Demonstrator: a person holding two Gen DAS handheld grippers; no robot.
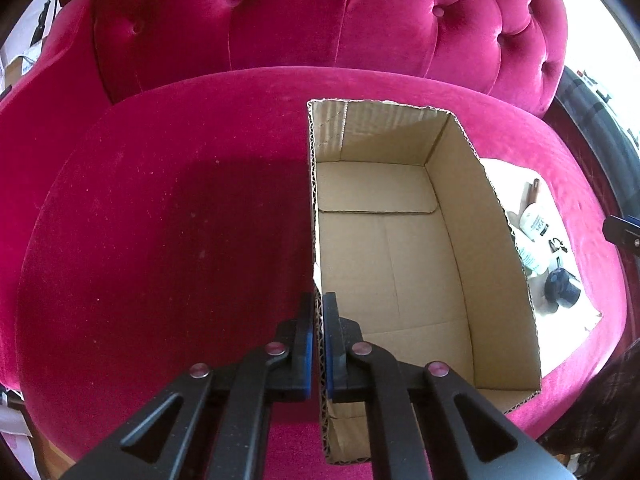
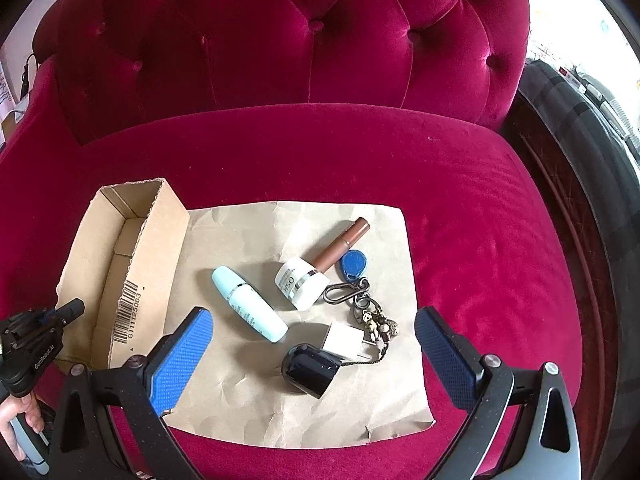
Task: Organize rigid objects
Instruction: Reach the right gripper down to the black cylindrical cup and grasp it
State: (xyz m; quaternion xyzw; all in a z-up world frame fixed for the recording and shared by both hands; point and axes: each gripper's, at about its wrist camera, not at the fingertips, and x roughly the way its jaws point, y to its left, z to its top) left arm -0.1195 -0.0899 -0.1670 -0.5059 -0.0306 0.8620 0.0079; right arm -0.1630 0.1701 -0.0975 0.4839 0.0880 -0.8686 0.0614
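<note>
While the left hand-held gripper clamps the cardboard box wall, the right gapes.

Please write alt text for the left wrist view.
The left gripper is shut on the near left wall of an empty cardboard box, which sits on a red velvet armchair. Small items lie on paper beyond the box's right wall.

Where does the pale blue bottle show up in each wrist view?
Left wrist: pale blue bottle at the right edge, mostly hidden behind the cardboard box wall.
Right wrist: pale blue bottle centre, lying on brown paper.
Shared landmark: the cardboard box.
</note>
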